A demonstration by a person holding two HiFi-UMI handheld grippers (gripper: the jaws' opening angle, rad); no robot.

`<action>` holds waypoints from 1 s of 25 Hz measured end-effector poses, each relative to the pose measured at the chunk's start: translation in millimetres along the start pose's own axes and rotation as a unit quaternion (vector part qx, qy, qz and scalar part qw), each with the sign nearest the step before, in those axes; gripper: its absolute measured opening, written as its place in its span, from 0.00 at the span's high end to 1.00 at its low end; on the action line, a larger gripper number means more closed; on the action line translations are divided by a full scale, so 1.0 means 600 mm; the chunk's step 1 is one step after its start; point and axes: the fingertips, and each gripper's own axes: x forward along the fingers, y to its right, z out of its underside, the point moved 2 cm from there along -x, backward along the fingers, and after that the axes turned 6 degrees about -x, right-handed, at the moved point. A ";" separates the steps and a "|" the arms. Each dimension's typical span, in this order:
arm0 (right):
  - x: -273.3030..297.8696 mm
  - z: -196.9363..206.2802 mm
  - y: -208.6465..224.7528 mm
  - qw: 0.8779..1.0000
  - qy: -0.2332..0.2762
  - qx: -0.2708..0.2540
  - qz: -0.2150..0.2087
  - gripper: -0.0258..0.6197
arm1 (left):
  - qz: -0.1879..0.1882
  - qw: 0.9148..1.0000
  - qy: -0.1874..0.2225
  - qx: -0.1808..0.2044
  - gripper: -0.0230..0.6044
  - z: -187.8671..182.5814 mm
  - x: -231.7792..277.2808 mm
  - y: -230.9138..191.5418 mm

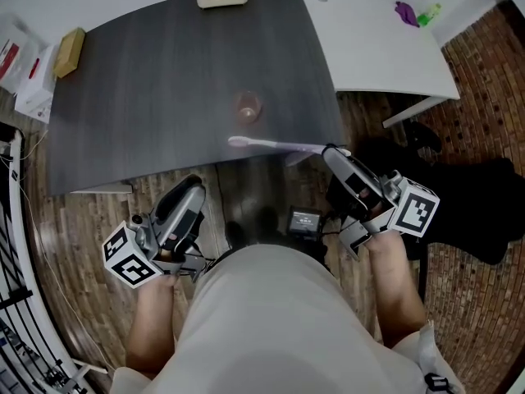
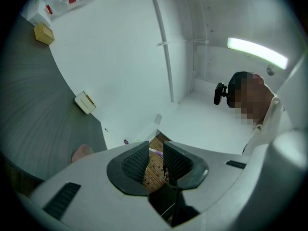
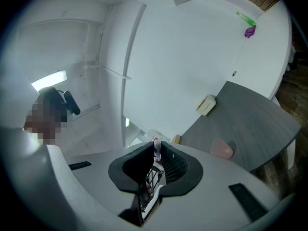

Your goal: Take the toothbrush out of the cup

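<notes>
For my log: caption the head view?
Right gripper holds the toothbrush at the edge of the grey table, clear of the pink cup; left gripper empty.

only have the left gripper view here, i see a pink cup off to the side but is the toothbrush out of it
Observer: Yes. The right gripper view shows the right hand-held gripper shut on the toothbrush.
Operator: where is it relative to the cup
Observer: In the head view it is held roughly level, apart from the cup, on the person's side of it, with the brush head pointing to the person's left.
Operator: is the cup upright
Observer: It appears upright on the dark grey table, with nothing sticking out of it.
</notes>
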 end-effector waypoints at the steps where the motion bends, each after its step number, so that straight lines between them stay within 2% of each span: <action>1: -0.002 -0.001 -0.002 1.000 0.001 -0.002 -0.001 0.88 | 0.001 1.000 0.000 0.000 0.84 0.002 0.001 0.002; 16: -0.022 -0.002 -0.021 1.000 -0.002 -0.018 -0.020 0.88 | 0.011 1.000 -0.006 0.001 0.84 0.013 0.015 0.024; 25: -0.021 -0.004 -0.015 1.000 -0.004 -0.025 -0.014 0.88 | 0.008 1.000 -0.007 0.001 0.84 0.014 0.018 0.020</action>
